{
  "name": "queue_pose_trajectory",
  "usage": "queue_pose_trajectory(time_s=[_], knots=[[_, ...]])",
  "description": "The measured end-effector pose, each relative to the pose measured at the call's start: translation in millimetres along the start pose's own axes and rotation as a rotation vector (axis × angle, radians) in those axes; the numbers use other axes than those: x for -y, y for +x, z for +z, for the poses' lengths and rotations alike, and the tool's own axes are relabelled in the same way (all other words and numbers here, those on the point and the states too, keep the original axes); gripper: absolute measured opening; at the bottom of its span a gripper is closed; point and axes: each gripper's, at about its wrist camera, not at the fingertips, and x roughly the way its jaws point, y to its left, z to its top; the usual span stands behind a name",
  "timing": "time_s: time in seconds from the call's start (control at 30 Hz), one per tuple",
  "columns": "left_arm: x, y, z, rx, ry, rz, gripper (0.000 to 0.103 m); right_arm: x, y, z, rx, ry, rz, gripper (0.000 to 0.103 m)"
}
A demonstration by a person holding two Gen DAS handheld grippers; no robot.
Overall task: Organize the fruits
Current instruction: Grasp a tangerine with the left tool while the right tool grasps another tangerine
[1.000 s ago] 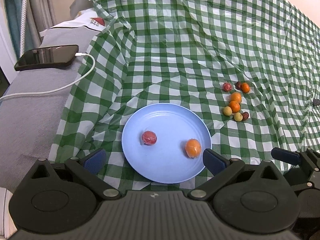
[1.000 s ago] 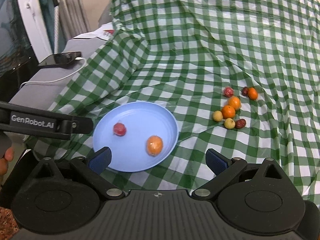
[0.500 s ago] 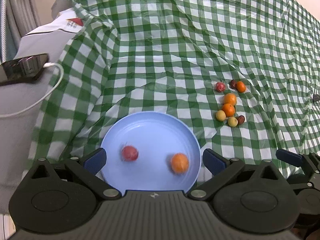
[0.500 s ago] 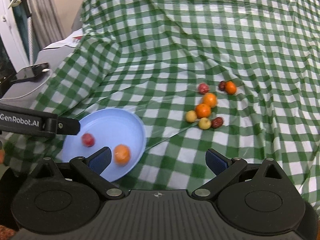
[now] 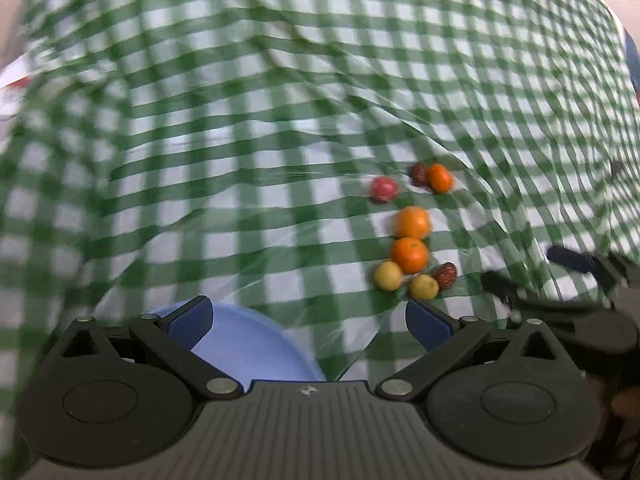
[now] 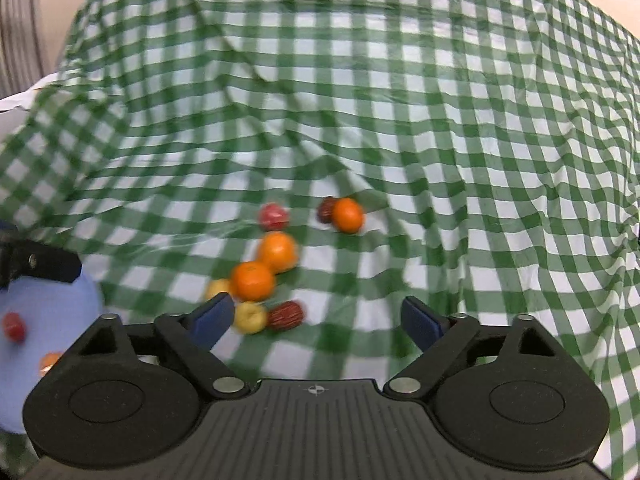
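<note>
Both tongs are over the green check cloth (image 6: 440,120) now, heading for the little pile of fruit. The right tongs (image 6: 316,318) are wide w/ nothing between the pads, and they have just been closing in a bit. The left tongs (image 5: 310,316) are wide too, nothing in them.

The loose fruit sits on the cloth, right in front of the right tongs: a yellow one (image 6: 250,317) and a wrinkly dark red one (image 6: 285,315) touching each other, nearest the pads. Just behind is an orange one (image 6: 253,281), then another orange one (image 6: 277,251). The blue plate (image 6: 48,304) is off to the left w/ a red fruit (image 6: 14,326) and an orange bit on it already.

To do this bit well, I think: pick one fruit only, prob. the yellow or dark red one since they're closest. They're packed tight, so come in slow and straight down, one pad each side. Don't push the pile or they'll roll. Squeeze soft, it's small fruit. The cloth is wrinkly, so don't pinch it too.
</note>
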Motion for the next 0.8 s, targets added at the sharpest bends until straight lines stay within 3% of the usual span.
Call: queue_pose_trajectory(time_s=[0.3,0.57,0.67,0.73,0.77,0.8], knots=[[43.7,72.3,31.7,-0.035,0.149,-0.087,0.102,40.4,75.0,21.7,-0.012,-0.020,0.055,0.058],[65.2,120.3,45.6,-0.084,0.237,-0.146,0.092,42.6,135.9,51.5,-0.024,-0.093,0.113,0.057],[68.5,133.5,46.8,-0.111,0.256,-0.165,0.082,44.7,153.7,50.6,-0.056,-0.086,0.118,0.057],[69.6,141.7,46.5,-0.129,0.271,-0.178,0.065,43.9,155.2,48.6,-0.032,-0.098,0.120,0.057],[70.3,143.4,46.1,-0.131,0.279,-0.176,0.064,43.6,155.1,47.9,-0.024,-0.105,0.117,0.051],[70.8,142.1,45.6,-0.115,0.287,-0.177,0.052,43.6,153.9,47.3,-0.012,-0.109,0.116,0.032]])
